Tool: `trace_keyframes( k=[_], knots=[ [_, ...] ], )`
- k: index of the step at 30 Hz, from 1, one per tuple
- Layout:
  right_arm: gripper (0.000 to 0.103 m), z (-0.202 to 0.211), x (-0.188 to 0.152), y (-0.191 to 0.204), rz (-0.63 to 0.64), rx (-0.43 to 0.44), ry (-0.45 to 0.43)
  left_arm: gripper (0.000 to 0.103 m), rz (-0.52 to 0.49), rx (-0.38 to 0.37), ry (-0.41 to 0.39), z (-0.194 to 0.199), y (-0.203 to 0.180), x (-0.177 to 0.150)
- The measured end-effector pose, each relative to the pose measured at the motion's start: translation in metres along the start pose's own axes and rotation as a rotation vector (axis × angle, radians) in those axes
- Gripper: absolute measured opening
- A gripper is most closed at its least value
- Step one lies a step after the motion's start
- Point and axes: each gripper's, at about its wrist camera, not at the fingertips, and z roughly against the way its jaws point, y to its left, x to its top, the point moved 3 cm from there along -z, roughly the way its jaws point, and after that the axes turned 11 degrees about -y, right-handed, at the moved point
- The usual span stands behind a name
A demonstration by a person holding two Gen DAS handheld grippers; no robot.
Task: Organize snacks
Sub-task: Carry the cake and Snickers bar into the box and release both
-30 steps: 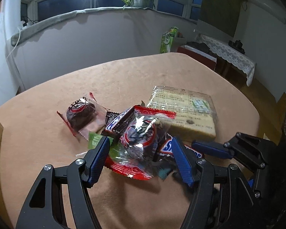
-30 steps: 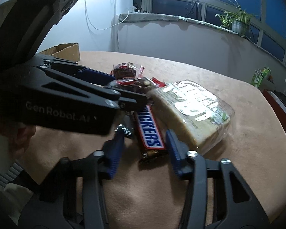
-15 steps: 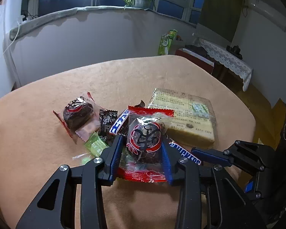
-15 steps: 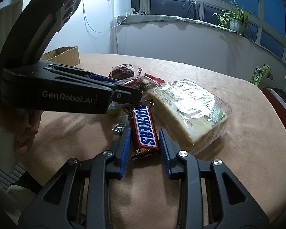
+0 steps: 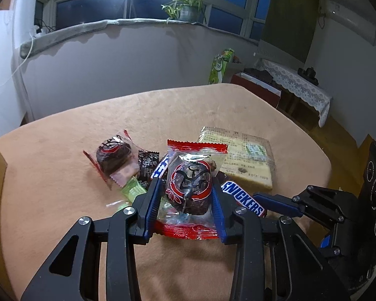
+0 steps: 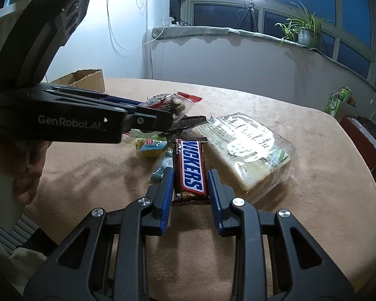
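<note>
My left gripper (image 5: 186,188) is shut on a red-edged clear packet with a dark cake (image 5: 188,188) and holds it above the snack pile; it also shows in the right wrist view (image 6: 173,106). My right gripper (image 6: 190,175) is shut on a Snickers bar (image 6: 190,168) that lies on the table; the bar also shows in the left wrist view (image 5: 243,198). A wrapped sponge cake block (image 6: 248,153) lies right of the bar.
A second dark cake packet (image 5: 112,154), a black candy (image 5: 146,165) and green candies (image 5: 134,190) lie on the tan table (image 5: 62,150). A yellow jelly cup (image 6: 151,148) sits left of the bar. A cardboard box (image 6: 85,79) stands at the far left.
My left gripper closed on the cake packet and lifted it. My right gripper closed on the Snickers bar.
</note>
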Motion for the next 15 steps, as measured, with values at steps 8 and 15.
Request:
trace_keyframes(
  k=[8, 15],
  knots=[
    [0.028, 0.012, 0.012, 0.005, 0.004, -0.017, -0.034, 0.036, 0.008, 0.027, -0.051, 0.024, 0.005, 0.005],
    [0.028, 0.026, 0.037, 0.018, 0.039, -0.037, -0.079, 0.036, 0.021, 0.057, -0.110, 0.057, 0.016, 0.010]
  ],
)
